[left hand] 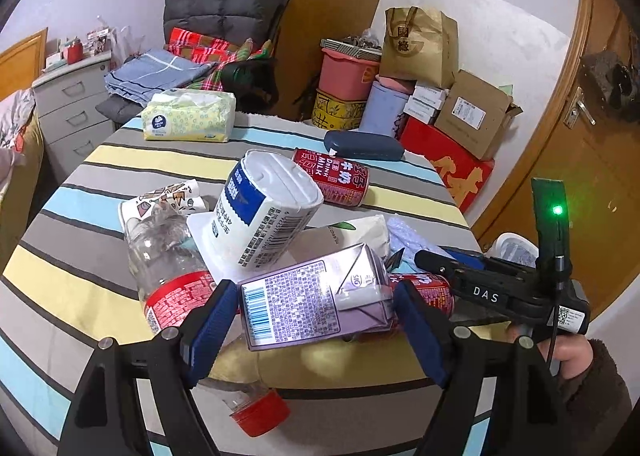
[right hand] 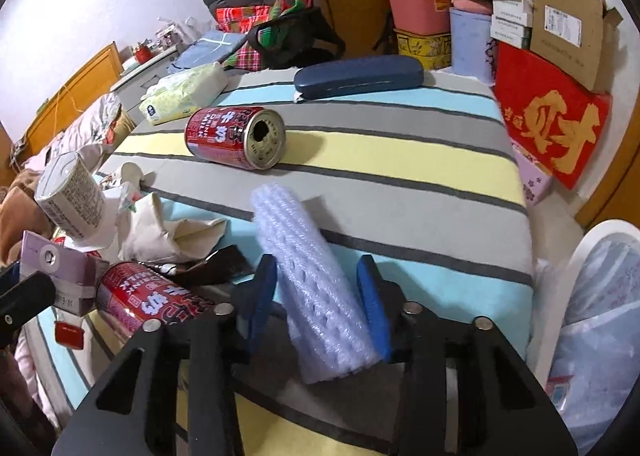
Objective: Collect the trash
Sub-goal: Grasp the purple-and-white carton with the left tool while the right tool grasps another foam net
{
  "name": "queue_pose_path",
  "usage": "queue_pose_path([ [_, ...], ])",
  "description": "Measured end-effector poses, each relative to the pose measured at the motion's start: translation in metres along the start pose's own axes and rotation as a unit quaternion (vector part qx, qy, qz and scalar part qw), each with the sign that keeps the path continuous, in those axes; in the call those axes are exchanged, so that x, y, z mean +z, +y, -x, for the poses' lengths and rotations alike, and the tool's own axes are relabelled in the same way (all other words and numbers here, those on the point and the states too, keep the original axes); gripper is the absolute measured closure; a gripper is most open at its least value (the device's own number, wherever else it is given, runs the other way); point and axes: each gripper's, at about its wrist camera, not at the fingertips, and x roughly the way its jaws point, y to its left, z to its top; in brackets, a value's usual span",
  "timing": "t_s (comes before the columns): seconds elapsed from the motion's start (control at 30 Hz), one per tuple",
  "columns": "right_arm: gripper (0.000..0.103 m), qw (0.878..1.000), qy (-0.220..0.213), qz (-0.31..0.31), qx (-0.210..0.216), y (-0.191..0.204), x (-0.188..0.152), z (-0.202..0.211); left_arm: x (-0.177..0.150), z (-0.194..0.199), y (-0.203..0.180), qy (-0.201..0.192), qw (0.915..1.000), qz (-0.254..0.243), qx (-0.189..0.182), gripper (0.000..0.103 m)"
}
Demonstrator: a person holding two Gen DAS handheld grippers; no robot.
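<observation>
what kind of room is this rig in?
Likely a lived-in bedroom used for storage, not a lab. Folded bedding and a cushion sit behind the striped table, a drawer unit stands left, and boxes pile by the door.

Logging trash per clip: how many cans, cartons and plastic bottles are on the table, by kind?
Red cans: 2
Cartons: 2
Plastic bottles: 1
Total: 5
</observation>
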Motion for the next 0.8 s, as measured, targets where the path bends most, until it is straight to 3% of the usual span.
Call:
queue_pose_path([
  [0.03,0.066,1.0,0.0,0.002,0.003,0.0,0.0,0.001,0.001,0.001,0.0,-0.003,1.0,0.001,-0.006,0.033],
  [0.07,0.07,1.0,0.0,0.004,0.006,0.0,0.0,0.001,0.001,0.003,0.0,-0.006,0.9999,0.002,-0.014,0.05],
  [0.1,0.072,1.0,0.001,0.007,0.009,0.002,-0.002,0.002,0.002,0.005,-0.001,-0.005,0.9999,0.0,-0.012,0.06],
  [0.17,0.077,1.0,-0.001,0.012,0.001,0.003,-0.003,0.004,0.001,0.003,-0.004,-0.001,0.9999,-0.014,0.006,0.06],
  [0.43,0.078,0.999,-0.012,0.008,-0.028,0.002,-0.012,0.015,-0.008,-0.004,0.001,0.015,0.9998,-0.005,0.009,0.06],
  [0.47,0.079,0.999,-0.013,0.008,-0.033,0.002,-0.013,0.017,-0.008,-0.003,0.0,0.013,0.9995,-0.011,0.026,0.054],
  [0.5,0.079,0.999,-0.015,0.008,-0.038,0.003,-0.014,0.018,-0.007,-0.003,0.0,0.011,0.999,-0.016,0.04,0.042],
  [0.53,0.079,0.999,-0.019,0.008,-0.038,0.003,-0.015,0.021,-0.007,-0.002,0.001,0.008,0.9992,-0.014,0.037,0.039],
  [0.7,0.079,0.999,-0.028,-0.002,-0.036,0.004,-0.022,0.028,0.0,-0.003,-0.01,-0.008,0.9992,-0.035,0.018,0.032],
  [0.8,0.079,0.999,-0.033,-0.006,-0.038,0.007,-0.026,0.031,0.003,-0.012,-0.013,-0.006,0.999,-0.032,0.031,0.032],
])
